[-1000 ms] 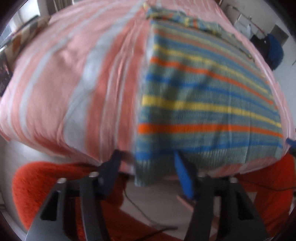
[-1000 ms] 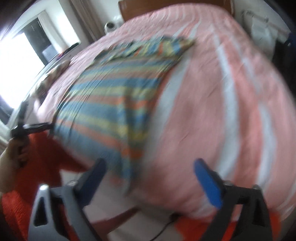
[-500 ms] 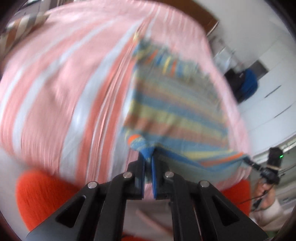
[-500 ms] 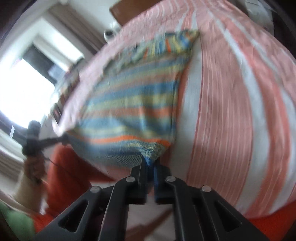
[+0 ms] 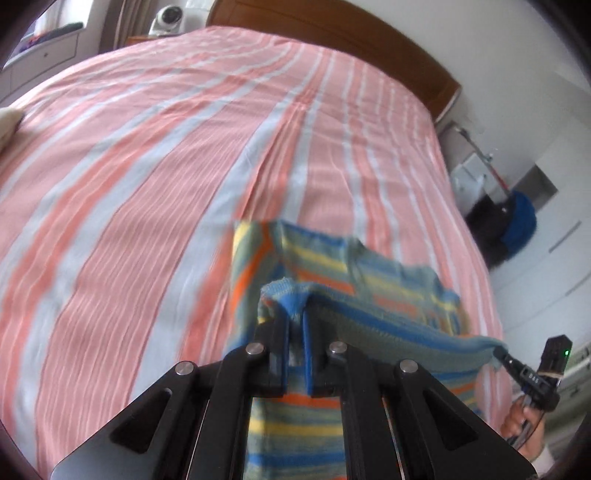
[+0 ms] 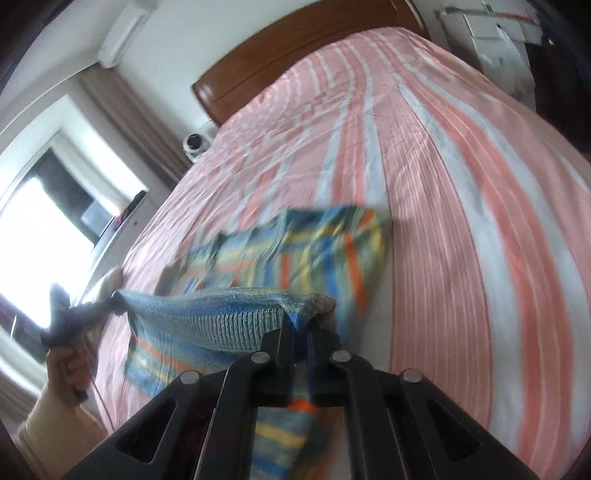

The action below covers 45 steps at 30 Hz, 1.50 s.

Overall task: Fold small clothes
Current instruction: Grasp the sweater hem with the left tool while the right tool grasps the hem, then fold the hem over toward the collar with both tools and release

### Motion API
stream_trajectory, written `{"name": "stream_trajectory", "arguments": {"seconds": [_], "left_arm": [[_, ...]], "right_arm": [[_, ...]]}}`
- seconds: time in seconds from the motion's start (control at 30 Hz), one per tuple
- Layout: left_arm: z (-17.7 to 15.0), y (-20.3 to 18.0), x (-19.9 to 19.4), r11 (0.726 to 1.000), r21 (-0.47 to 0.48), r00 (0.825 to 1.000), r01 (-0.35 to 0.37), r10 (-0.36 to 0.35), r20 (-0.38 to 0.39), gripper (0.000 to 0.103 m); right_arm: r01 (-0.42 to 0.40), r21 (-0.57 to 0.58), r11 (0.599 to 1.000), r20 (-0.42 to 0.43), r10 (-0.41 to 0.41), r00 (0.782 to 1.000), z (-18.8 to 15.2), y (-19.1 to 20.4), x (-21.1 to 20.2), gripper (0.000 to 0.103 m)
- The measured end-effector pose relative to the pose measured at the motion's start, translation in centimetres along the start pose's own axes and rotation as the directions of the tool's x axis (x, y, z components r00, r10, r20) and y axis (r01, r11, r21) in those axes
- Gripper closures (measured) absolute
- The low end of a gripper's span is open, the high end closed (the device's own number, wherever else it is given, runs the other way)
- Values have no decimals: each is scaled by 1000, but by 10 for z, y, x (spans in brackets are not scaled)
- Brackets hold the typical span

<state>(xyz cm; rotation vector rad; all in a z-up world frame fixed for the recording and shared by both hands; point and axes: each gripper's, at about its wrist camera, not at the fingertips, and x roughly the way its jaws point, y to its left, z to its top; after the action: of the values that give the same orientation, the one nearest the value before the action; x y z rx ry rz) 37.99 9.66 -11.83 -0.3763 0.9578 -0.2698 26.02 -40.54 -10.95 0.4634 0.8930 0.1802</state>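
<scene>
Both grippers, which a second ago stood open at the foot edge of the bed [image 5: 155, 155] beside the flat-lying striped sweater [image 5: 388, 273], are now clamped on its hem corners and have carried that hem up and toward the headboard [image 5: 332, 33]. The left gripper [image 5: 295, 332] pinches the blue ribbed corner between closed fingers, and the right gripper [image 6: 301, 328] does the same at the opposite corner. Between them the hem hangs taut across the bed's width, lifted clear of the bedspread, while the rest of the garment lies beneath, its long axis running from the foot edge toward the headboard and its colour bands crossing that line. Near the foot edge the lower cloth is doubled under the raised hem. From the left wrist view the right gripper's tip and the hand [image 5: 524, 424] holding it show at the far right; the right wrist view instead shows the left hand [image 6: 68, 369], a pale sleeve [image 6: 44, 424] and a bright window [image 6: 40, 221].
</scene>
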Motion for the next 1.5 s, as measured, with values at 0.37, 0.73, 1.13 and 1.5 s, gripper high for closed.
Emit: {"name": "stream_trajectory", "arguments": {"seconds": [0.37, 0.73, 1.13, 1.5], "left_arm": [[40, 23, 52, 987, -143, 995, -71, 80, 60, 35], [-50, -20, -1, 974, 220, 998, 47, -36, -52, 27], [-101, 0, -40, 975, 221, 995, 11, 12, -99, 27], [-127, 1, -20, 923, 280, 959, -265, 284, -28, 59]], "right_arm": [[0, 81, 997, -44, 3, 999, 51, -46, 80, 69], [-170, -19, 985, -407, 148, 901, 48, 16, 70, 50], [-221, 80, 972, -92, 228, 969, 91, 47, 101, 49], [58, -438, 897, -282, -199, 939, -100, 24, 12, 55]]}}
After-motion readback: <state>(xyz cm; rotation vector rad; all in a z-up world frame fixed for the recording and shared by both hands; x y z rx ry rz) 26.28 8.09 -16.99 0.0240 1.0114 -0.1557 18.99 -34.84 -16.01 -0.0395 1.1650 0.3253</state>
